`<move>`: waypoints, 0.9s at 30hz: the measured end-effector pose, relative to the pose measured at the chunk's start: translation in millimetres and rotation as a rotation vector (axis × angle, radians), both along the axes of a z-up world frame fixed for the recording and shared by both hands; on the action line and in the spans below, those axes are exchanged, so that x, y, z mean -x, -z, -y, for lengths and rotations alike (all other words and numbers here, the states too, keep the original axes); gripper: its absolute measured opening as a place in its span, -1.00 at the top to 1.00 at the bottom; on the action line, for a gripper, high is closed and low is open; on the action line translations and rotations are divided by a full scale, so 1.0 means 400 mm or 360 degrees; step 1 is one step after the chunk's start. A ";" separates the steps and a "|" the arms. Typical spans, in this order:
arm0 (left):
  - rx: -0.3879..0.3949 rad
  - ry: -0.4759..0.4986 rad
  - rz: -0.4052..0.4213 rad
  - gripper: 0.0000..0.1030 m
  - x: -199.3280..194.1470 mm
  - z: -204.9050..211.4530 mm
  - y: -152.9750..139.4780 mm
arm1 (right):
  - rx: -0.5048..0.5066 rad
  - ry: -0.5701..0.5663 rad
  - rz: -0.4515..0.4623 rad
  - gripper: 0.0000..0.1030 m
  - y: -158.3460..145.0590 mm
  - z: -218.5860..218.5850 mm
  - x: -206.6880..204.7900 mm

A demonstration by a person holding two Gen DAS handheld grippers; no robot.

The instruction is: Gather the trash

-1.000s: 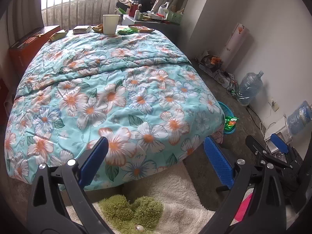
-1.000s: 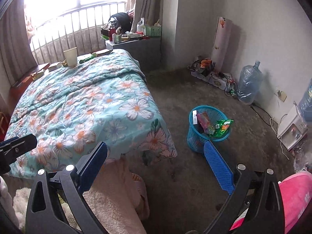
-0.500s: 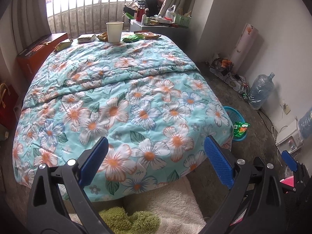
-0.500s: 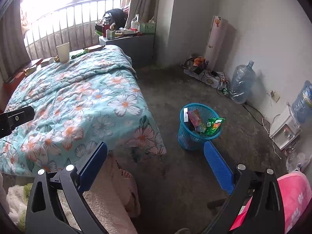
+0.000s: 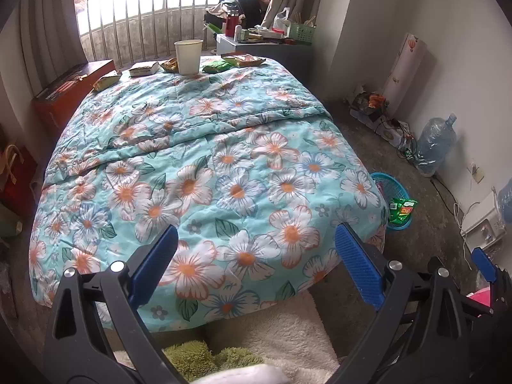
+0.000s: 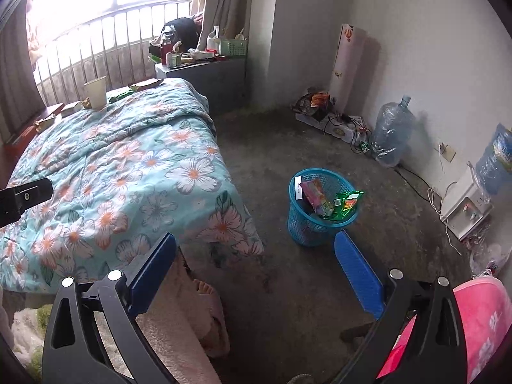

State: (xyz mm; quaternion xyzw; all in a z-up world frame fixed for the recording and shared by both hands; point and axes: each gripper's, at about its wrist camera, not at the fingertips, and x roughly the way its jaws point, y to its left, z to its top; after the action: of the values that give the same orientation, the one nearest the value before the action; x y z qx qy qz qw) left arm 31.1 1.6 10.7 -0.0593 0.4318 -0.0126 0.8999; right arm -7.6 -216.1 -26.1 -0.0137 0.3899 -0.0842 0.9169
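Trash lay in 2 places. At the far end of the bed (image 5: 224, 160), on the floral quilt near the window rail, a white paper cup (image 5: 188, 56) stood upright with wrappers around it: a yellow packet (image 5: 106, 81) at the left, a flat pale packet (image 5: 143, 68) next to it, a crumpled gold wrapper (image 5: 169, 64) just beside the cup, a green wrapper (image 5: 216, 66) on its right and an orange-printed packet (image 5: 243, 60) beyond that. The rest was in the blue basket (image 6: 299, 220) on the bare floor beside the foot corner of the bed, where a pink wrapper (image 6: 316, 196) lay inside and a green bag (image 6: 347, 203) hung over the rim.

Left claw (image 5: 256, 268) hung over the near end of the quilt with its blue pads spread wide and nothing between them. Right claw (image 6: 256, 272) was held over the floor near the foot of the bed, likewise spread and empty, with the basket ahead of its right pad and apart from it. In the left wrist view the tip of the right claw showed at the lower right edge.

A cluttered nightstand (image 6: 204, 70) stood by the head of the bed, against the curtain. Along the right wall sat a large water bottle (image 6: 392, 134), a tangle of cables and a white dispenser (image 6: 464, 204). A cream rug (image 5: 281, 332) lay under the foot of the bed.
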 end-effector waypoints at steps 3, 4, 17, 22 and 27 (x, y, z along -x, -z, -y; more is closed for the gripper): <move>-0.0012 0.0007 0.0003 -0.83 0.001 0.005 -0.002 | -0.0002 -0.0001 0.0006 -0.87 -0.003 0.004 0.001; -0.0014 0.0008 0.0003 -0.83 0.001 0.006 -0.002 | -0.0002 -0.0002 0.0006 -0.87 -0.003 0.004 0.001; -0.0018 0.0007 0.0002 -0.83 0.001 0.010 -0.001 | -0.0002 0.0004 0.0011 -0.87 -0.010 0.005 0.004; -0.0018 0.0006 -0.0002 -0.83 0.000 0.013 0.000 | -0.0004 0.0006 0.0010 -0.87 -0.010 0.007 0.005; -0.0018 0.0005 -0.0004 -0.83 0.000 0.016 0.002 | -0.0006 0.0007 0.0011 -0.87 -0.012 0.009 0.005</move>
State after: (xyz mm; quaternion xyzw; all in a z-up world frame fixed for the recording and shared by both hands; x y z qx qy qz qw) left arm 31.0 -5.0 10.0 -0.0535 0.4332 -0.0114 0.8996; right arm -9.7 -219.8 -21.3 -0.0107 0.3871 -0.0854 0.9180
